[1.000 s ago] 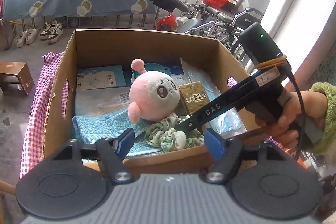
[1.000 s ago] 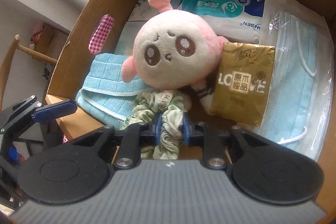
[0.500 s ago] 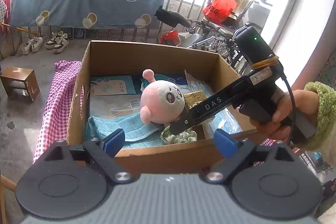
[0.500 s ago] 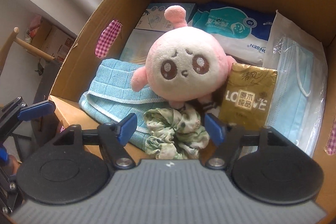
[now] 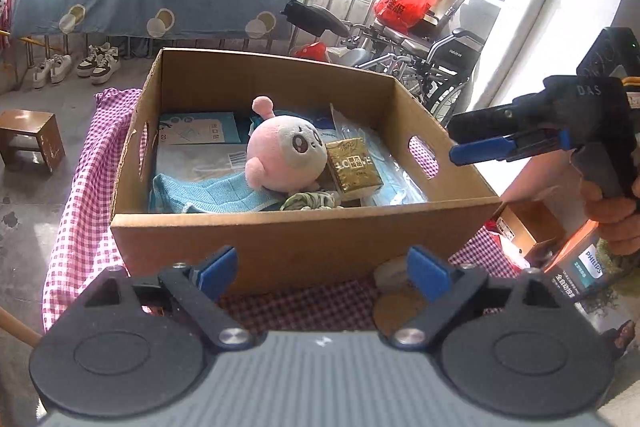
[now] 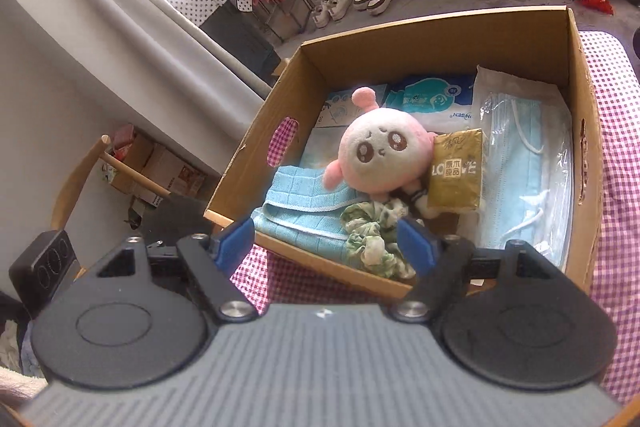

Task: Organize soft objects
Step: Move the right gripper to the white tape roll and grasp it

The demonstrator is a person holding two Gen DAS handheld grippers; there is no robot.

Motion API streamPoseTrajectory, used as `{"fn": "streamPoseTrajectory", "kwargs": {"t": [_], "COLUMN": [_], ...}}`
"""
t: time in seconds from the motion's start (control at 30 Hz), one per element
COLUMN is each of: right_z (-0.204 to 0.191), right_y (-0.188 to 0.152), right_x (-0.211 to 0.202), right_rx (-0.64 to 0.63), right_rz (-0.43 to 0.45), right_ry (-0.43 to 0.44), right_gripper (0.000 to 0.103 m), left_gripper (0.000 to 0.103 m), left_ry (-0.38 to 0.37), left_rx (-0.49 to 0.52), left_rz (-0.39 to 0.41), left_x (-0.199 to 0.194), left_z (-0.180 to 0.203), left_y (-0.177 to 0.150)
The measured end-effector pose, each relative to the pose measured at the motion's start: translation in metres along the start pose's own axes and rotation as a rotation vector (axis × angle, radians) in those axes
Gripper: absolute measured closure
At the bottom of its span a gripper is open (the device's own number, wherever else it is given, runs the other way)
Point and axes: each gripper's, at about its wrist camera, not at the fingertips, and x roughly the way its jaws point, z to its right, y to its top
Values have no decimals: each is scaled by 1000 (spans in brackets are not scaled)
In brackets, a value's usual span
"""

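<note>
Checked cloth (image 6: 616,187) under cardboard box (image 6: 400,39); crinkled scrunchie (image 6: 372,235) inside, apparently loose; both tools gape, right (image 6: 326,241) just widened.

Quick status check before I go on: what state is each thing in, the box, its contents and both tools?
Cardboard box: open-topped, upright on the checked cloth.
Plush toy: lying in box, face up.
Green scrunchie: released, resting in box.
Blue towel: folded, in box.
Gold tissue pack: leaning on plush.
Face masks: bagged, in box.
Right tool: just opened, empty.
Left tool: open, empty.
</note>
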Motion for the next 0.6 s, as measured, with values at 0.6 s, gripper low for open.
{"fn": "streamPoseTrajectory", "kwargs": {"t": [0.6], "right_z": [57], "right_y": [-136], "right_x": [38], "right_rx": [-25], "right_rz": [147], "right_ry": [-211], "right_gripper": [60], "left_gripper": [49], "left_ry": [-17], "left_rx": [269], "left_rz": [-176], "left_x": [117], "left_z": [78], "left_y": [-52]}}
